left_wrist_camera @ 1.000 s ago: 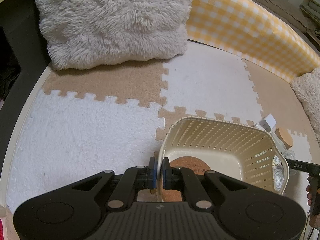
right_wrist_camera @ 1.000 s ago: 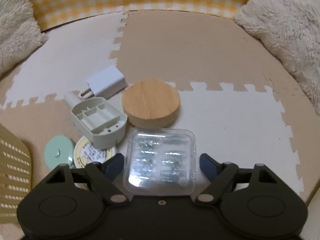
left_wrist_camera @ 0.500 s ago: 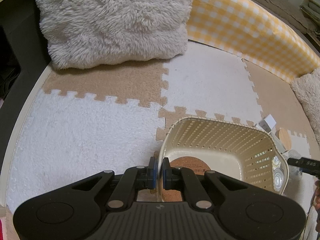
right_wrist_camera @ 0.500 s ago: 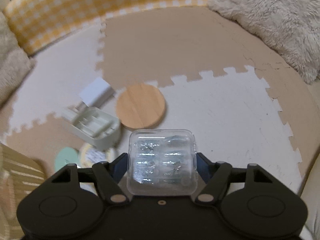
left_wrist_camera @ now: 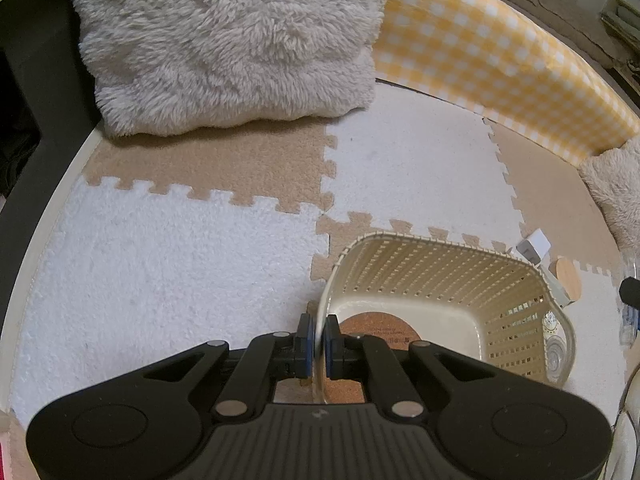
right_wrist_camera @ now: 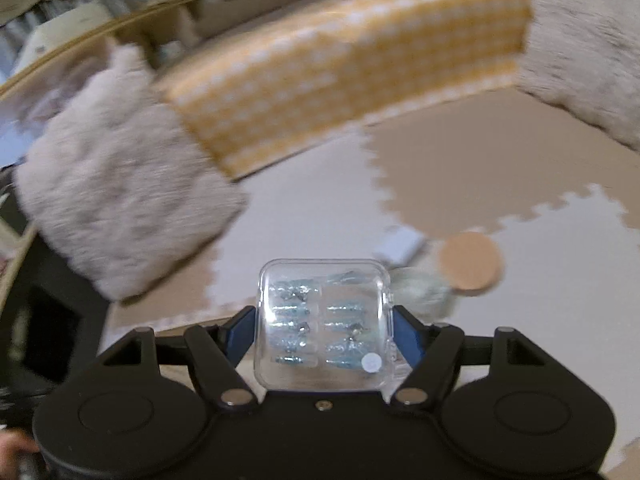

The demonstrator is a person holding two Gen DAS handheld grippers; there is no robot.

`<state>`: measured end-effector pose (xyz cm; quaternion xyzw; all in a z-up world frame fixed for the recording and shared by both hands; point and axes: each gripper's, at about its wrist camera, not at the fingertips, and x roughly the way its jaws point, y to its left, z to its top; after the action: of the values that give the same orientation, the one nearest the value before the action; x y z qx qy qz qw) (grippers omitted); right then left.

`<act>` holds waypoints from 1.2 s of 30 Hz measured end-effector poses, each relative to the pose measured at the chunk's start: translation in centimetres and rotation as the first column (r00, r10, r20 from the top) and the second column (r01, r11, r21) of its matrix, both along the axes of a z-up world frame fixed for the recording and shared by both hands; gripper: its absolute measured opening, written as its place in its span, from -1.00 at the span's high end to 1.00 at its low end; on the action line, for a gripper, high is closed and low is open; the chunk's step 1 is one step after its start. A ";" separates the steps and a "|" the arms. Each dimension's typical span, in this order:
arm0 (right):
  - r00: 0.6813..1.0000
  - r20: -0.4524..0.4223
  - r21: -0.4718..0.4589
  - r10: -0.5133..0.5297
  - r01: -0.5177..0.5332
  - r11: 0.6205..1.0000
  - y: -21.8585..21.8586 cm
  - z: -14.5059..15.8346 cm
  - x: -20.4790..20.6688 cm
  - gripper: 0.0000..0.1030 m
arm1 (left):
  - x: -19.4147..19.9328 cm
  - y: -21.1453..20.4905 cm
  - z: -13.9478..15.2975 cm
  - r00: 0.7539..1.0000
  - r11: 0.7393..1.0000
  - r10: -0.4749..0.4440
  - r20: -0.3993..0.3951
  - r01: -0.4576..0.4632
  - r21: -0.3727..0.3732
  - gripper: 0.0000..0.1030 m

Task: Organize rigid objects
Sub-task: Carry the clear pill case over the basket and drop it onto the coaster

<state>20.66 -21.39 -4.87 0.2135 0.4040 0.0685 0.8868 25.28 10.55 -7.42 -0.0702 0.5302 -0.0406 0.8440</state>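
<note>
Right wrist, right claw [right_wrist_camera: 324,330] gripping clear box [right_wrist_camera: 324,322] (lifted), left claw [left_wrist_camera: 319,338] pinching basket [left_wrist_camera: 440,280] rim

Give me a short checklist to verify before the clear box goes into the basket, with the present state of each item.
1. Right gripper clamps the clear box on both sides: ok.
2. Box lid closed: cannot tell.
3. Left gripper pinches the basket rim: ok.
4. Basket opening unobstructed: ok.
5. Room on the basket floor beside the cork coaster: ok.
6. Box already above the basket: cannot tell.
</note>
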 end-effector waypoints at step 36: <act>0.948 -0.246 -0.011 0.203 -0.213 0.977 17.5 -7.6 2.5 -0.42 | 0.1 0.7 -0.3 1.000 0.998 0.012 -0.018 -0.013 -0.056 0.88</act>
<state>23.14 -3.90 -12.50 0.1601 0.5311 0.1274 0.8222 25.40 11.24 -7.71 -0.0975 0.5360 -0.0494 0.8371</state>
